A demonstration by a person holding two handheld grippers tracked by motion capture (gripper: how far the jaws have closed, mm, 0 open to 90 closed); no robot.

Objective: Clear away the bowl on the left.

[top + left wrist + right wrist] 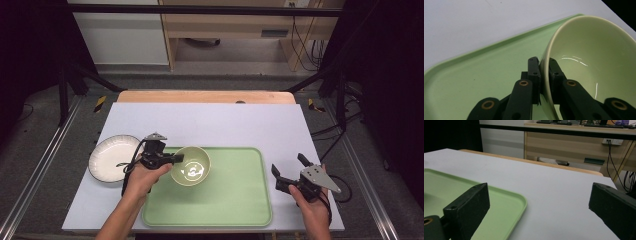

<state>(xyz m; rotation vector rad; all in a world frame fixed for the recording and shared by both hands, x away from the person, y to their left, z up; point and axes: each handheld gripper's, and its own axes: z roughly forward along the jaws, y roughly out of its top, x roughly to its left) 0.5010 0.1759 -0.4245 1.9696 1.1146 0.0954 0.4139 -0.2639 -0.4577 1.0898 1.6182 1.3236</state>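
Note:
A pale green bowl (191,165) sits tilted over the left part of the green tray (235,200). My left gripper (176,158) is shut on the bowl's near rim, one jaw inside and one outside. In the left gripper view the bowl (594,55) leans to the right, its rim pinched between my left gripper's (544,65) two black jaws above the tray (486,72). My right gripper (289,167) is open just off the tray's right edge, with nothing between its jaws. The right gripper view has that gripper (539,205) spread wide over the tray's corner (506,202).
A white plate (111,157) lies on the white mat (210,120) left of the tray. The wooden table's far edge (205,96) runs behind the mat. Black frame posts stand at both sides, and a wooden desk (574,142) with cables is beyond the table.

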